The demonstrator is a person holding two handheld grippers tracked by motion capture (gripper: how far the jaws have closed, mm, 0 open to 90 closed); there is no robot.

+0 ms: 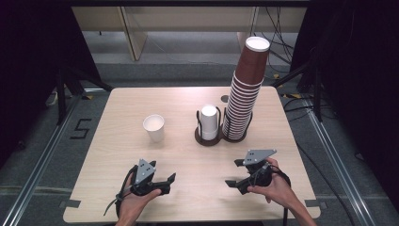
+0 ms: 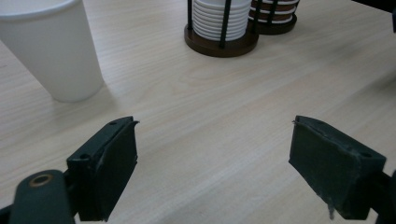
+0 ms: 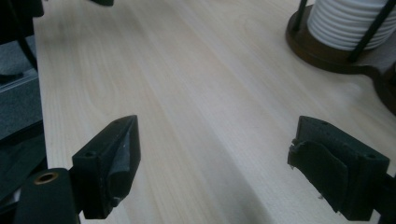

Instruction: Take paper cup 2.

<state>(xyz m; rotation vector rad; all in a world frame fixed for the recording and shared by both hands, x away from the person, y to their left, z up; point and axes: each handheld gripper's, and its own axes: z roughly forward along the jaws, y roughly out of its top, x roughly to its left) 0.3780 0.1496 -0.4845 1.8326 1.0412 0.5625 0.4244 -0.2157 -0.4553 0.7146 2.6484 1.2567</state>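
A single white paper cup [image 1: 154, 127] stands upright left of the table's middle; the left gripper view has it at upper left [image 2: 56, 51]. A short stack of white cups [image 1: 209, 121] sits in a dark wire holder, with a tall leaning stack of brown cups [image 1: 245, 89] in a second holder just to its right. My left gripper [image 1: 168, 183] rests low near the front edge, pointing right, its jaws apart over bare wood [image 2: 215, 126]. My right gripper [image 1: 233, 173] is at the front right, pointing left, jaws wide and empty [image 3: 215, 126].
The light wooden table [image 1: 117, 155] has bare wood between both grippers and the cups. The holders' round dark bases [image 2: 219, 44] stand close together; the white stack's base [image 3: 327, 51] lies at the upper right of the right gripper view. Grey floor, rails and cables surround the table.
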